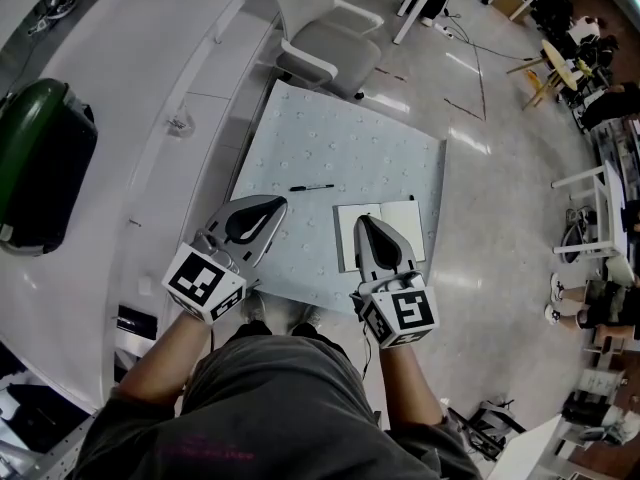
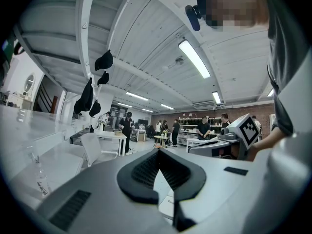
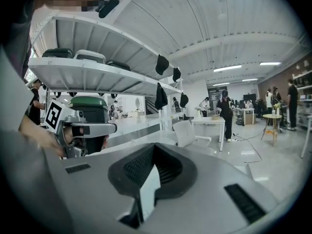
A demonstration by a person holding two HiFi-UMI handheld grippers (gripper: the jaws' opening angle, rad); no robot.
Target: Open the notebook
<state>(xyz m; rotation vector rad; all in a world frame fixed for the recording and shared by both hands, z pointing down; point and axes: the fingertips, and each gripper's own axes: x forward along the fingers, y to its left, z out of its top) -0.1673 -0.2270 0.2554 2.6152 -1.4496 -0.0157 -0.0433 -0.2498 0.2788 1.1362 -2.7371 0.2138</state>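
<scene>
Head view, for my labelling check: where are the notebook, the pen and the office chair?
notebook (image 1: 410, 228): head view, on its bare right-hand page.
pen (image 1: 312, 187): head view, middle of its barrel.
office chair (image 1: 328, 44): head view, on the grey seat.

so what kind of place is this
Probably a shared lab or workshop: long white shelves holding cases, a white office chair, and people standing by tables under strip lights.
</scene>
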